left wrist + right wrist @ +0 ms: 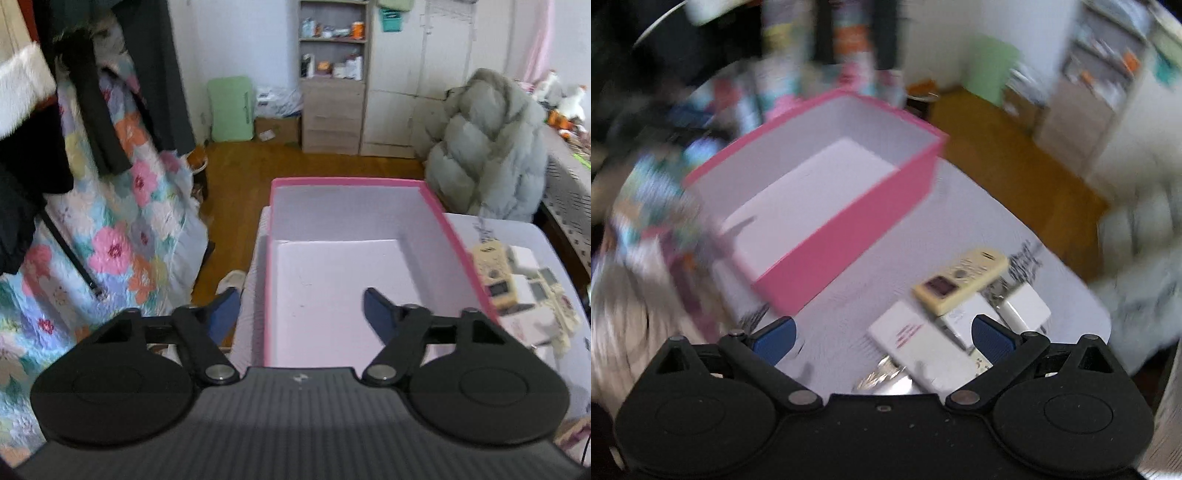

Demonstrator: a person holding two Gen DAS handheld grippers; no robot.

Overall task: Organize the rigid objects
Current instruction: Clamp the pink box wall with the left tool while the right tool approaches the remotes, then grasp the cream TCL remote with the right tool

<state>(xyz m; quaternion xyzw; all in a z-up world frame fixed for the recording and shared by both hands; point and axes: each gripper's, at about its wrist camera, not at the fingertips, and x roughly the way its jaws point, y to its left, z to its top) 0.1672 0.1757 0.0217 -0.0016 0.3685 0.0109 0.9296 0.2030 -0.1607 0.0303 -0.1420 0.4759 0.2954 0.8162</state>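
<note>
A: Over the pink box [458,236], the left gripper [301,312] hangs, jaws parted, nothing between them, box bare inside

B: And the right gripper [882,338]?

A: Jaws wide, empty, right above the pile on the table [849,280]; the white remote [919,347] lies between its fingers, long axis slanting across them. That hand's nearer, I'd say

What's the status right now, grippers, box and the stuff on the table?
Left gripper open, empty, over the pink box. Right gripper open, empty, above the white box and remote. Pink box empty. Nothing in the way.
</note>
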